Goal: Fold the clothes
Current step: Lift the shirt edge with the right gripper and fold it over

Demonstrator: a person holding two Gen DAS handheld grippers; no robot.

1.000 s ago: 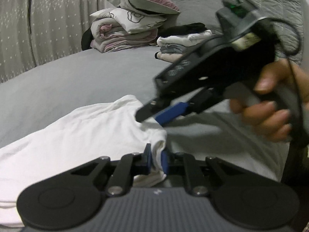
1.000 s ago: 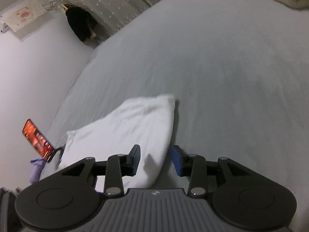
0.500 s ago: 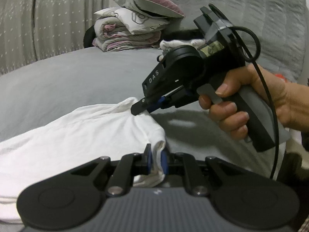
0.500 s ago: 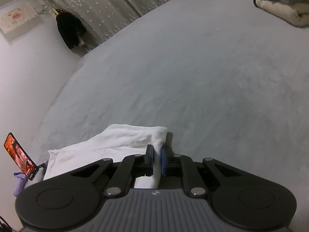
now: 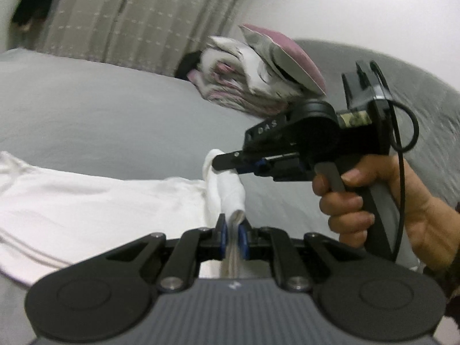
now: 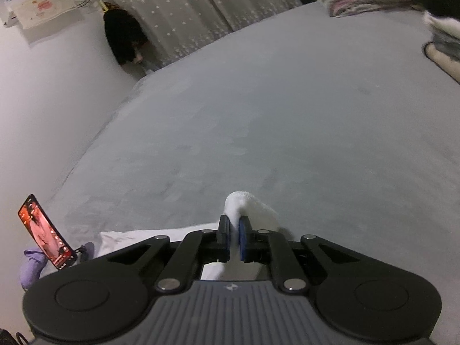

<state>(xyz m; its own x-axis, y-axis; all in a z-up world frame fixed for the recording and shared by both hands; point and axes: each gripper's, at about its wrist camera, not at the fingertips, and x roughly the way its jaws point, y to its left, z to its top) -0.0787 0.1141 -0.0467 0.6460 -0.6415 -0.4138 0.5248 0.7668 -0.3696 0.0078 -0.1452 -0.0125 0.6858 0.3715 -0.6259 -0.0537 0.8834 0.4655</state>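
While folded bedding sits far behind, I see both grippers, left and right, clamped on the white shirt (bed otherwise bare).

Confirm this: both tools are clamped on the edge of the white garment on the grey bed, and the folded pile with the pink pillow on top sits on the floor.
One part is wrong. The left tool and right tool are both shut on the white garment, but the folded pile with the pink pillow rests on the grey bed, not the floor. The left wrist view shows it.
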